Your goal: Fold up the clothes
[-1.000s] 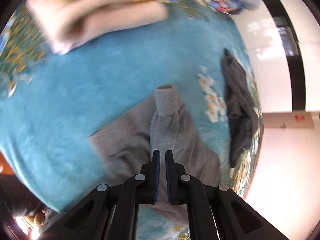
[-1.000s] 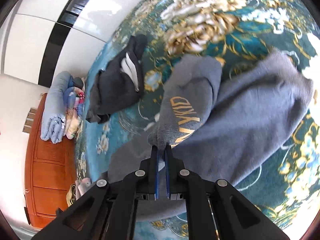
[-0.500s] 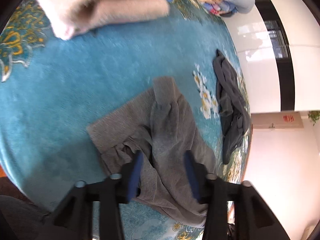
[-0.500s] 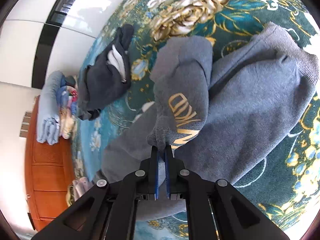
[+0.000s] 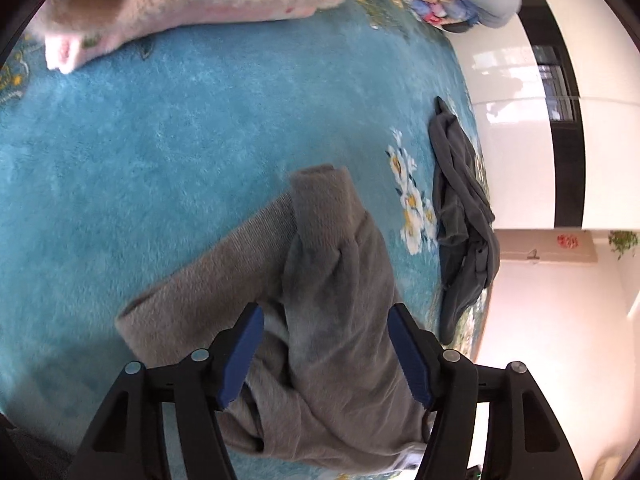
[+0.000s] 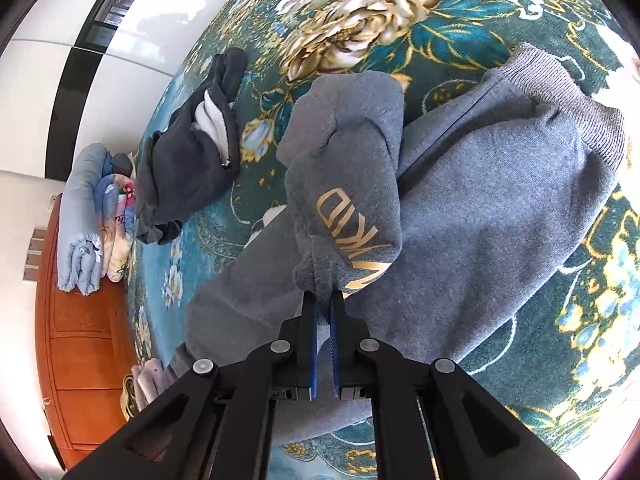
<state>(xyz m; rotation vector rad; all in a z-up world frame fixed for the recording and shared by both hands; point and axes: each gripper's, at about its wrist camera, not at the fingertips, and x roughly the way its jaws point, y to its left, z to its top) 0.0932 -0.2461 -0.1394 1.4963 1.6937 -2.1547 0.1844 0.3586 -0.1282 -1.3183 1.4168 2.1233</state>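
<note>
A grey sweatshirt [image 5: 328, 320] lies on the teal floral carpet [image 5: 160, 160], one sleeve folded across its body. My left gripper [image 5: 326, 350] is open and empty, its jaws wide apart just above the folded sleeve. In the right wrist view the same sweatshirt [image 6: 500, 208] shows gold lettering on the other sleeve [image 6: 352, 184]. My right gripper [image 6: 323, 300] is shut on that sleeve and holds it over the body.
A dark grey garment [image 5: 460, 220] lies crumpled at the carpet's right edge; it also shows in the right wrist view [image 6: 188, 152]. A pink folded blanket [image 5: 180, 4] lies far off. Folded bedding [image 6: 88, 216] sits by a wooden cabinet [image 6: 80, 360].
My left gripper opened and let go of the grey sleeve, which now lies across the sweatshirt. My right gripper stayed shut on the lettered sleeve and shifted it slightly.
</note>
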